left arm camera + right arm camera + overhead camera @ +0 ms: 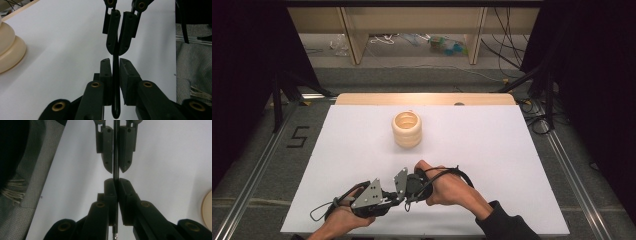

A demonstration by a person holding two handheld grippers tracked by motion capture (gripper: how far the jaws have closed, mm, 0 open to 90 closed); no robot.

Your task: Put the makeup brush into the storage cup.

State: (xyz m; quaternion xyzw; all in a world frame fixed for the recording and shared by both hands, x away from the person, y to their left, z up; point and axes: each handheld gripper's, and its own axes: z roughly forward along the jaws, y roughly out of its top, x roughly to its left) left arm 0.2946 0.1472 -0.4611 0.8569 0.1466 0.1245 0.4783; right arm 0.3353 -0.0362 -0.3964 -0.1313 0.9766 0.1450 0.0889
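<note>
Currently both grippers clamp one thin black rod: left gripper [115,62] near its rounded end, right gripper [115,182] by the metal-tipped end, low over the white worktop [492,150]. Rod [115,82] looks light, stiff, slick (probably a pen or stylus); grip mid-shaft. Ribbed wooden cup [407,129] stands well apart.

A cream, ribbed ring-stacked wooden pot [406,129] stands on the plain white table sheet [492,150] — both grippers' jaws are black, clamped on a thin black rod [116,82] — brass-coloured rivets.
</note>
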